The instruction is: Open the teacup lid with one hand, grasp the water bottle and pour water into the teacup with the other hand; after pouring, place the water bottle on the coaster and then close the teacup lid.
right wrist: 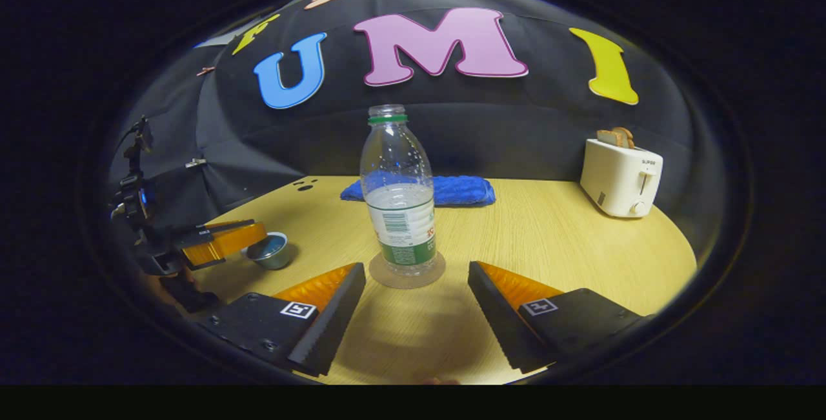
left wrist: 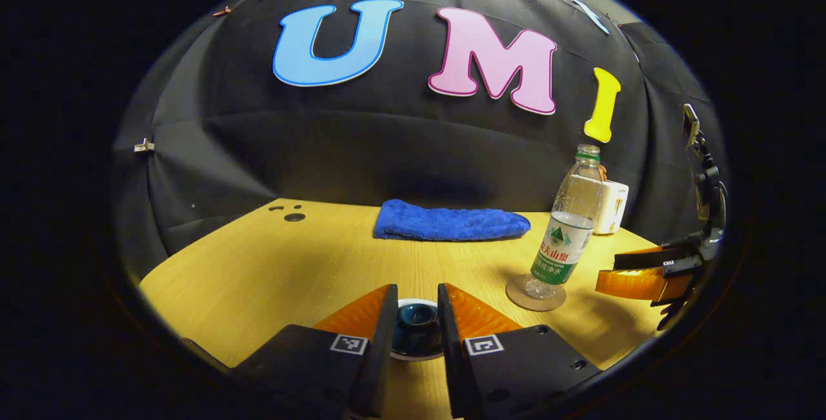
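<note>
Left gripper view shows the left gripper (left wrist: 415, 336), fingers narrowly apart around the dark glazed teacup lid (left wrist: 415, 324) near the counter (left wrist: 271, 278) edge. Lowering it squarely should seat it. Right gripper (right wrist: 416, 317) fingers spread wide, empty, just before the clear plastic water bottle (right wrist: 397, 194) on its round coaster (right wrist: 387, 280).

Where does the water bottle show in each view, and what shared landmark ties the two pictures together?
Left gripper view: bottle right of centre, upright on the coaster.
Right gripper view: bottle at centre, ahead of the open right gripper.
Shared landmark: the blue towel behind it on the table.
</note>
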The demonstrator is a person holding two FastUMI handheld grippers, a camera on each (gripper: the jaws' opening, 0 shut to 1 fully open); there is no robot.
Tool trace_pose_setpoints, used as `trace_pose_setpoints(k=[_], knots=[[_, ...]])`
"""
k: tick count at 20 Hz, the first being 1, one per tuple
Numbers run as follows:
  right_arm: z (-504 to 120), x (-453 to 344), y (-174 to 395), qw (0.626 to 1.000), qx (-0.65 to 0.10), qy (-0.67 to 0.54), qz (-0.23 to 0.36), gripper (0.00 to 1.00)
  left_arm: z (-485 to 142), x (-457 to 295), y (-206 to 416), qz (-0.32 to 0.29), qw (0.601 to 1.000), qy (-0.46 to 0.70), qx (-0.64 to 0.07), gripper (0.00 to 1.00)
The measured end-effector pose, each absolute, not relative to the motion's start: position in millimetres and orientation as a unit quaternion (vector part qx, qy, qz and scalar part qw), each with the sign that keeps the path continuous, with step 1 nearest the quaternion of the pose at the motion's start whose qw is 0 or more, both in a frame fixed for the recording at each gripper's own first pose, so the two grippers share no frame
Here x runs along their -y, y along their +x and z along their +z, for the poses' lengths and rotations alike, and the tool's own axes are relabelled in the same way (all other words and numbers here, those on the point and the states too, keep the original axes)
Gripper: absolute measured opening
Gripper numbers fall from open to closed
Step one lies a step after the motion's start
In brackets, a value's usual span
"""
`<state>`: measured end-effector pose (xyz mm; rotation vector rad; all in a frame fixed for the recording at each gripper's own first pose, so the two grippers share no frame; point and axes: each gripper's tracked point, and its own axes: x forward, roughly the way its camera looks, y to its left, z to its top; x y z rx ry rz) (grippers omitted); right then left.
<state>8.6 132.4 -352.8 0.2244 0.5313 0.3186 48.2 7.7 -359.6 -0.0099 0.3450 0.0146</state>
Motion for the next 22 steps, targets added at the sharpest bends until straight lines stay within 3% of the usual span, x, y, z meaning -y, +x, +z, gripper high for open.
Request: trace_pose_setpoints(k=[4,6,11,22], knots=[[-299,-127,8,0.959,-0.227,0.086,0.149,0.99,-313,-7,46,0.003,0.988,0.003,-0.156,0.47],[-221,-124,12,0.968,-0.188,0.071,0.148,0.99,-259,-2,42,-0.005,0.989,0.018,-0.147,0.47],[-131,-120,8,0.972,-0.154,0.098,0.147,0.99,-176,17,21,-0.020,0.990,0.007,-0.139,0.47],[-22,-99,-30,0.981,-0.099,0.085,0.140,0.96,-54,35,-13,-0.034,0.995,0.012,-0.090,0.47]])
